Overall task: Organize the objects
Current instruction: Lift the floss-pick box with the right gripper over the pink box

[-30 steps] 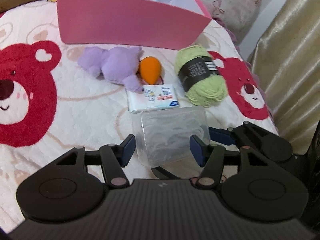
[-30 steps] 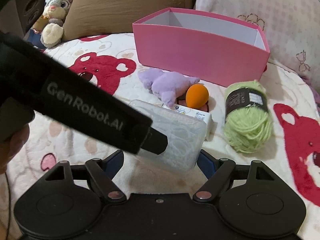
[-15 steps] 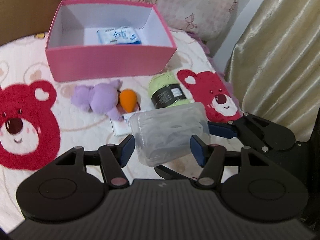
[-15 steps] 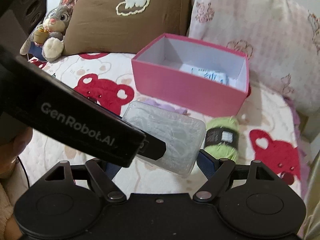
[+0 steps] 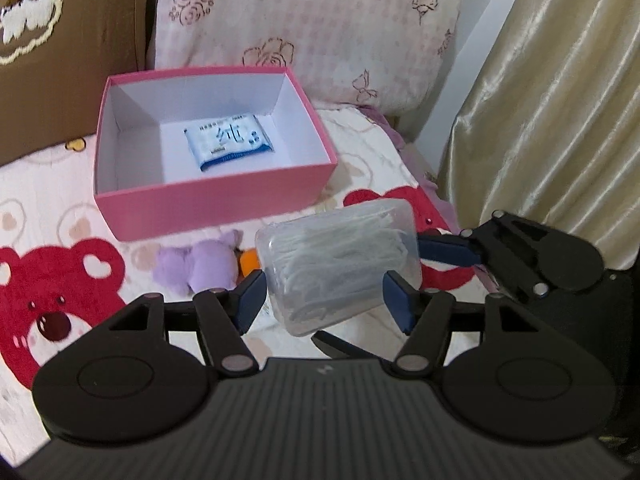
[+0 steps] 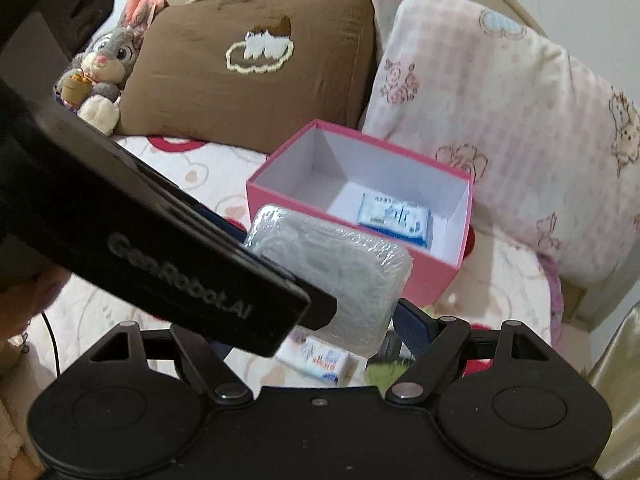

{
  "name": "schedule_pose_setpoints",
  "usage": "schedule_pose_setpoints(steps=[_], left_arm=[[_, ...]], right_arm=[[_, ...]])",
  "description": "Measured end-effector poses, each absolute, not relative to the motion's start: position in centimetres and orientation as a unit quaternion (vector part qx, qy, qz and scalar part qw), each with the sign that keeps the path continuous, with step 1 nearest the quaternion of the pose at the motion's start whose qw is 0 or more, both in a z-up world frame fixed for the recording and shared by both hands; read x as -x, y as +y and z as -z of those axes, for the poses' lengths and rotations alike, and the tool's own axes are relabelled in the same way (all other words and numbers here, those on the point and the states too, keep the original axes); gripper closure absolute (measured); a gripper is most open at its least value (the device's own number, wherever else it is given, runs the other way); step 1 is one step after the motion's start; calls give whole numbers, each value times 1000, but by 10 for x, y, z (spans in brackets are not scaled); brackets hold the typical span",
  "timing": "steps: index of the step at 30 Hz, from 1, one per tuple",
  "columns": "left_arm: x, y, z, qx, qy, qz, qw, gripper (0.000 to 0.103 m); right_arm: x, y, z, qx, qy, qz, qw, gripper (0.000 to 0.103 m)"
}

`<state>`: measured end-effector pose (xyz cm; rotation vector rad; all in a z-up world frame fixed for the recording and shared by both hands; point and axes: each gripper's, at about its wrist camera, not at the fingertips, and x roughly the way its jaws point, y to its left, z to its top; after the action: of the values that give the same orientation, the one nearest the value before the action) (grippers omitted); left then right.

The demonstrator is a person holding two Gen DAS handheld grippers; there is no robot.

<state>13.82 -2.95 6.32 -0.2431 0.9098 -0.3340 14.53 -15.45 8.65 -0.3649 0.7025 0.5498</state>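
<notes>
Both grippers had lifted the clear plastic case [image 5: 338, 266] off the bed toward the pink box [image 5: 212, 196]. Left gripper [image 5: 324, 296] and right gripper [image 6: 304, 320] each clamped one pair of its sides, likely sharing the load. Case was airborne, just short of box; tissue pack [image 5: 229, 139] already inside.

Each claw is matte black plastic: a ribbed housing, two round discs, angled linkage arms with silver pivot screws, and dark blue finger pads [image 5: 250, 296]. The left claw [image 6: 224, 280] carries grey "GenRobot.AI" lettering. A black cable [image 6: 52, 344] trails beside it.
</notes>
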Motion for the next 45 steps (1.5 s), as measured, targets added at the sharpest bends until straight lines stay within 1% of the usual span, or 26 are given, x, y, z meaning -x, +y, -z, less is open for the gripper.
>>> schedule_pose_setpoints(steps=[3,4,7,10,15,26,32,36,45], left_arm=[[-150,-25,-61,143,438,156,874,42],[-153,-22,-60,150,433,156,875,44],[-163,-14,-57,176,424,149,876,46],[-172,-11,-55,177,422,140,878,46],[-187,-6,-54,175,416,125,884,44],[-239,9,-55,185,411,94,888,44],[-279,14,-45,182,431,101,878,44],[-306,19,-27,195,453,97,864,43],[-355,20,41,240,491,92,832,43]], right_arm=[[-152,-150,-95,192,311,-261,894,20],[-154,-148,-97,200,301,-261,895,20],[-168,-148,-96,197,292,-261,899,22],[-176,-150,-97,183,286,-271,901,24],[-187,-142,-95,202,260,-275,903,28],[-245,-143,-94,190,248,-292,904,29],[-292,-145,-86,160,272,-295,902,29],[-324,-145,-73,142,306,-295,894,29],[-384,-141,-20,122,371,-288,874,29]])
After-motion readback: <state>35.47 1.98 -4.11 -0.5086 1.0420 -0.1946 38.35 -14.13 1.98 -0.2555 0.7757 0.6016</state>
